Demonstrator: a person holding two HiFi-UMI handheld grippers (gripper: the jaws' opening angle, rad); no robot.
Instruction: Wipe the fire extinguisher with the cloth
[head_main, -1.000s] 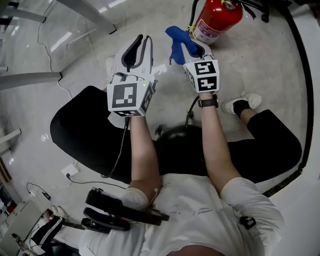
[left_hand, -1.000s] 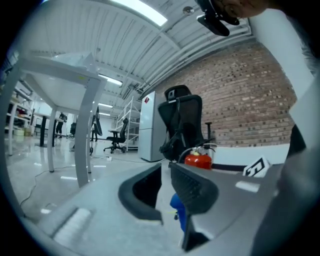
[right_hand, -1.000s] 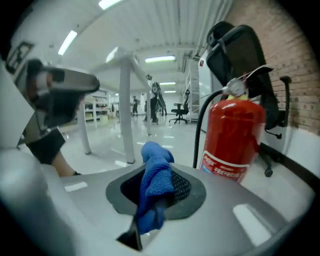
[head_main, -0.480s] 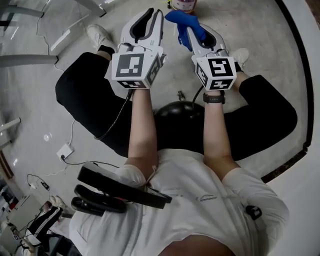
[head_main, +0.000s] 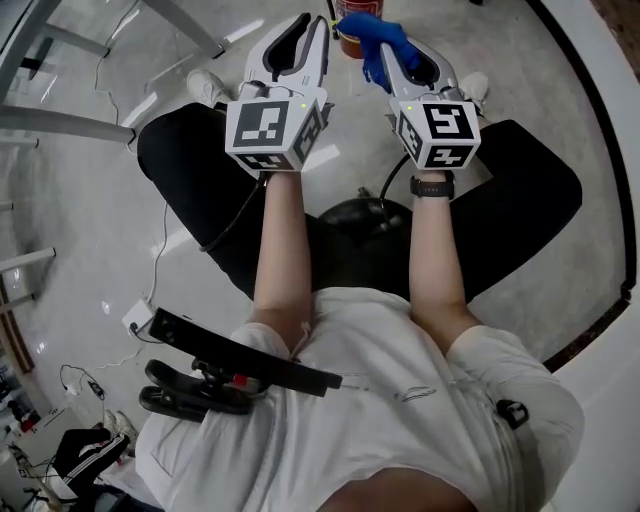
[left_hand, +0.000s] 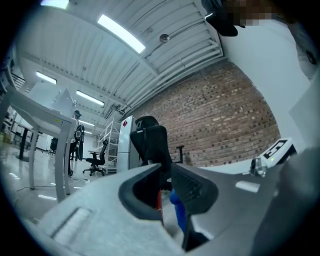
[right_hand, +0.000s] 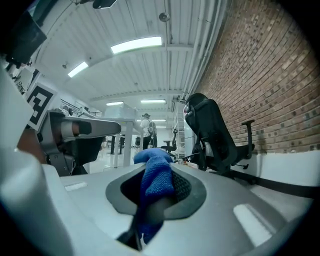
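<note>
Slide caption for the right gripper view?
Right gripper shut on the blue cloth, with a black office chair and brick wall beyond.

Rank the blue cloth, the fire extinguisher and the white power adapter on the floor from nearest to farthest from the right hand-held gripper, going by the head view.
1. Blue cloth: clamped in the jaws of the right hand-held gripper.
2. Fire extinguisher: just ahead, slightly to the left.
3. White power adapter: on the floor, far back on the left.
</note>
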